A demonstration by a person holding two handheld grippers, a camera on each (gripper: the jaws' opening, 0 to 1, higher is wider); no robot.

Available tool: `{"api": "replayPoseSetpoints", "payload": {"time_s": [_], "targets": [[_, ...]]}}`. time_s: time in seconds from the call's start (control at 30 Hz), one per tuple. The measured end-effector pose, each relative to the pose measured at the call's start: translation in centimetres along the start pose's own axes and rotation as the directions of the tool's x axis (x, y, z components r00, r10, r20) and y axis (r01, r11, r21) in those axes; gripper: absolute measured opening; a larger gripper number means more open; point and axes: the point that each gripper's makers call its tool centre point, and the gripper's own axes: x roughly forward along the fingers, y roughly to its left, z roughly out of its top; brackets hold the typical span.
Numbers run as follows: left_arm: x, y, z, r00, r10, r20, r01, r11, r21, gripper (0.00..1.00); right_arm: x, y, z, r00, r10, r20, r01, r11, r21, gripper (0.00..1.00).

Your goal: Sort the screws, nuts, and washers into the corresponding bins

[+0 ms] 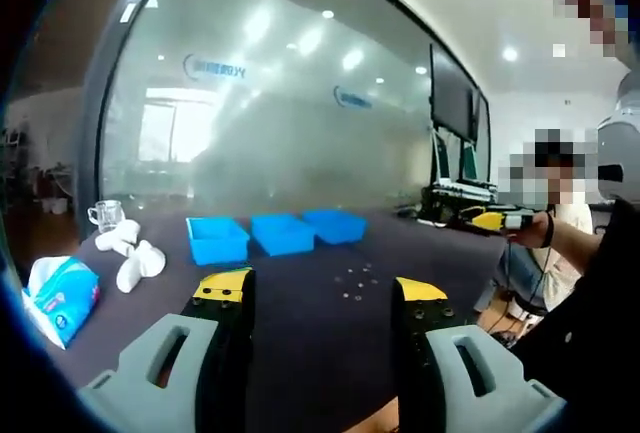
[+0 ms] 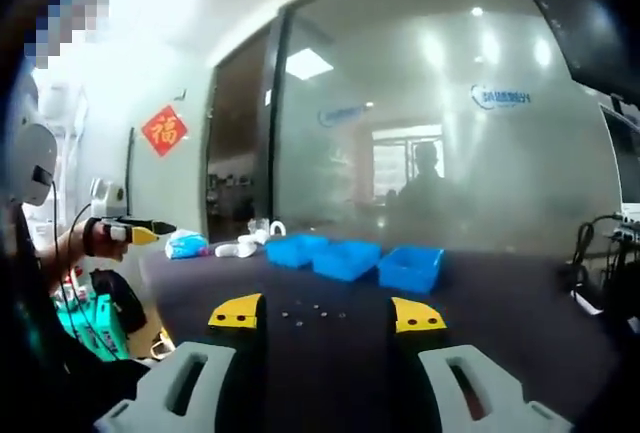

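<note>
Left gripper (image 1: 322, 291) and right gripper (image 2: 327, 311) gape wide, holding nothing, above the table (image 1: 300, 338).

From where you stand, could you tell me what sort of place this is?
Most likely an office or lab workroom: a frosted glass partition carrying a logo, wall monitors, and a dark table with three blue bins and small hardware laid out.

Dark table (image 1: 300, 323) bears blue bins (image 1: 283, 233), small hardware (image 1: 355, 283).

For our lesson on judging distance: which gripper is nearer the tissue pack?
Left. The tissue pack lies close beside the left gripper; the right gripper sits far across the table.
</note>
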Motion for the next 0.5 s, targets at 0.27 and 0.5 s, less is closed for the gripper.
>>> {"api": "replayPoseSetpoints", "payload": {"time_s": [0.27,0.5], "targets": [[0.5,-0.5,-0.1,0.999,-0.03,-0.017,0.031,0.999,0.014,0.53,0.0,-0.6,0.0,0.999,0.041,-0.024,-0.041,0.999,0.016,0.44],[1.0,-1.2,-0.7,0.997,-0.065,-0.04,0.065,0.998,0.014,0.53,0.5,-0.4,-0.2,0.993,0.105,-0.055,-0.104,0.994,0.016,0.44]]}}
